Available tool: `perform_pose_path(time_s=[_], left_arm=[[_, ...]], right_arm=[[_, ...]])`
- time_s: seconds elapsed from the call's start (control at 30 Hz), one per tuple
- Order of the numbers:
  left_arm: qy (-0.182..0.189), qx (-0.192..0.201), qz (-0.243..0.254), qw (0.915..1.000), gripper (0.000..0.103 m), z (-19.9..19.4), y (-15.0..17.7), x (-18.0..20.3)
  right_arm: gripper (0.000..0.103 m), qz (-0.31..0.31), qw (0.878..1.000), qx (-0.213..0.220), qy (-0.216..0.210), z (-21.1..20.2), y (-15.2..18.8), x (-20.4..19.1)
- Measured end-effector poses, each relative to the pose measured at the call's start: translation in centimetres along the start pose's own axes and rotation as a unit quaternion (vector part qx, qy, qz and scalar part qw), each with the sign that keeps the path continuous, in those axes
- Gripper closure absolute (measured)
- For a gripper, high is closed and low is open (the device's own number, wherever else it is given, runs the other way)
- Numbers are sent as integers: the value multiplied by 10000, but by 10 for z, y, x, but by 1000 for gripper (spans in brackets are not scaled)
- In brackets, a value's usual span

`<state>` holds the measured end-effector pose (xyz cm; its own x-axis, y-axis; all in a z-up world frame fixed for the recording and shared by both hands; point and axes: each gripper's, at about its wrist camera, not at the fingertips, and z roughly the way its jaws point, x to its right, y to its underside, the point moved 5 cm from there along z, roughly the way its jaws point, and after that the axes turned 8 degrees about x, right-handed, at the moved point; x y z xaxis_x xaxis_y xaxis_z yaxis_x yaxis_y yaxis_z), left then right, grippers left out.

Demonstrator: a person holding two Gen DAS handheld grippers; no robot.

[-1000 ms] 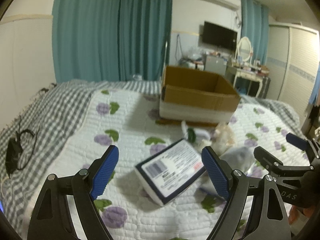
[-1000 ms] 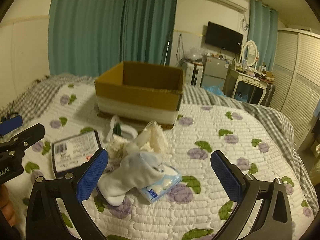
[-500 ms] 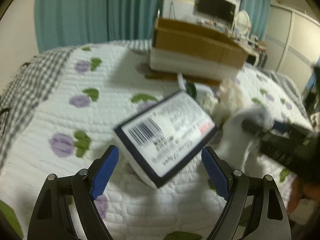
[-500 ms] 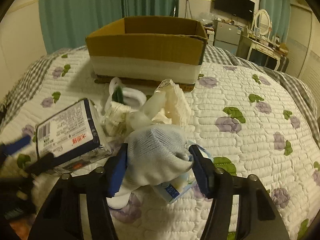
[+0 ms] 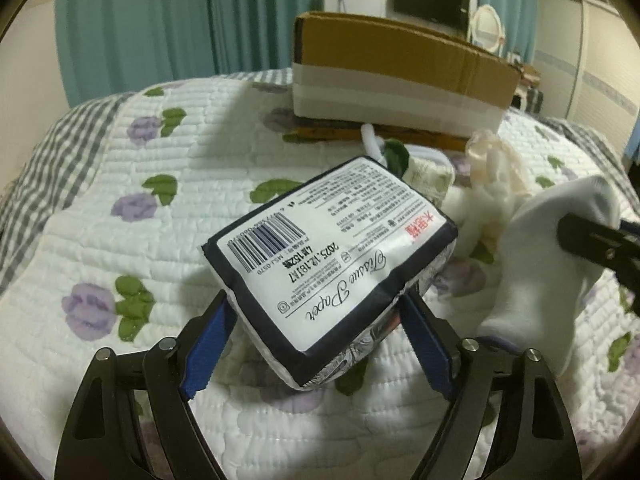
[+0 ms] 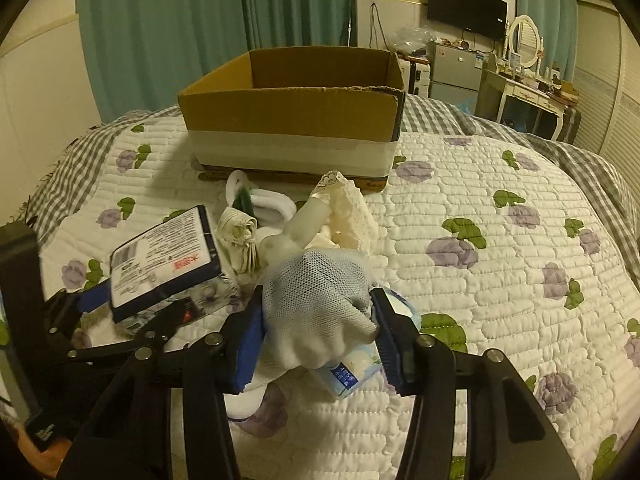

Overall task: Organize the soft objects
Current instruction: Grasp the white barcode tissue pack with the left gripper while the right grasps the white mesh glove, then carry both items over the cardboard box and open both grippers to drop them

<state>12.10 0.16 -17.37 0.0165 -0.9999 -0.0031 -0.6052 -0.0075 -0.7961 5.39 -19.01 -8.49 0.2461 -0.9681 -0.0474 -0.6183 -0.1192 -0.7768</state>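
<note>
The open brown cardboard box with a white band round its base (image 6: 294, 120) sits at the far side of the white quilted bedspread printed with purple flowers (image 6: 500, 264), and everything else lies in front of it. The left gripper (image 5: 316, 336) reaches forward low over the quilt, its blue-padded fingers (image 5: 210, 344) pressed against both sides of the navy-edged soft tissue paper pack with a white barcode label (image 5: 332, 256) — the pack is tilted, its far end raised toward the box. To the right of it, the right gripper (image 6: 316, 336) points at the box, fingers clamped on a white mesh-knit sock (image 6: 320, 300) — beneath it lies a small blue-and-white tissue packet (image 6: 352, 372). Between the sock and the box lies a heap of cream lace fabric (image 6: 352, 220) and rolled white socks (image 6: 272, 204).
</note>
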Motion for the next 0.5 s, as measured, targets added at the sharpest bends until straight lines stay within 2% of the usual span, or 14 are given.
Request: perform_pose_path(time_s=[0.03,0.2,0.37,0.5], left_arm=[[3,-13,24,10000,26,0,0,0],[91,-57,-31,9999,52,-9,-3,-6],[276,44,-79,9996,55,-34,-8,-2],[357,437,-99,9984,57,-69,-26,1]], right_arm=[[53,2,10000,4,-13,-1,0,0],[53,-7,9999,125,-61,-9,-1,0],[53,50,9996,277,-98,-25,-4,3],[53,40,9984,544,-160,-50,-15,3]])
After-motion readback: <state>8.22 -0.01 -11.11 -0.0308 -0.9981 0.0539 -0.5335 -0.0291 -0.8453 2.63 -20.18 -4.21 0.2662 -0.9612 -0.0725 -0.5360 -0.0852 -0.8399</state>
